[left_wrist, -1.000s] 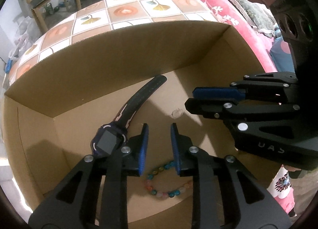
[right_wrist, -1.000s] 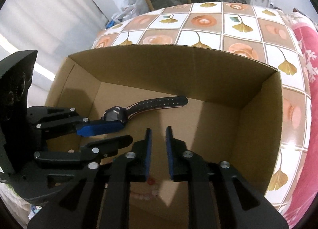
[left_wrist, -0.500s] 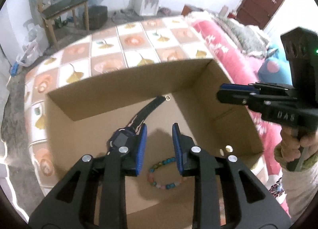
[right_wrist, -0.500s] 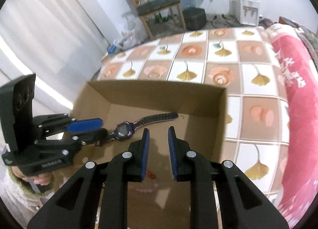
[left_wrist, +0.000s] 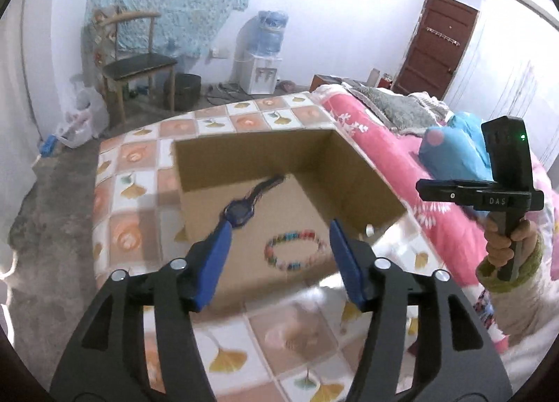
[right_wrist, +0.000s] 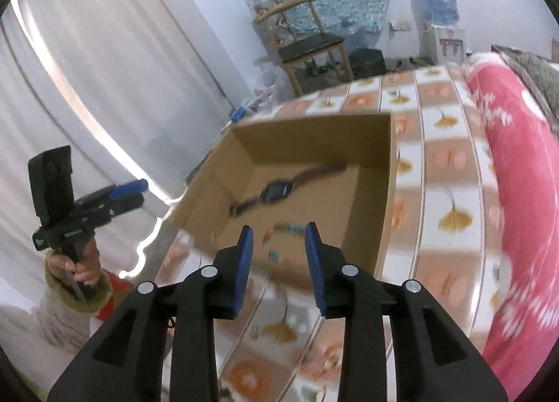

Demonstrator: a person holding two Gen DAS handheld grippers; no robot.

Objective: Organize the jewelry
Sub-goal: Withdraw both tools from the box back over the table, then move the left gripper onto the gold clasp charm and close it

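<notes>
An open cardboard box [left_wrist: 360, 171] [right_wrist: 382, 192] stands on the tiled table. Inside lie a dark blue wristwatch [left_wrist: 239, 211] [right_wrist: 277, 189] and a multicoloured bead bracelet [left_wrist: 293, 250] [right_wrist: 284, 229]. My left gripper [left_wrist: 279, 255] is open and empty, held high above the box's near edge. My right gripper [right_wrist: 277, 250] is open and empty, also raised above the box's near side. The right gripper shows at the right of the left wrist view [left_wrist: 454, 190]. The left gripper shows at the left of the right wrist view [right_wrist: 122, 196].
The table [left_wrist: 136, 192] has a tile-pattern cloth with ginkgo leaves. A pink bed [left_wrist: 391, 157] [right_wrist: 517, 192] lies along its right side. A wooden chair [left_wrist: 139, 66], a water dispenser [left_wrist: 262, 56] and a white curtain [right_wrist: 87, 87] stand further off.
Both grippers have lifted up and back out of the box and their jaws have opened wider. The watch and bracelet stay on the box floor.
</notes>
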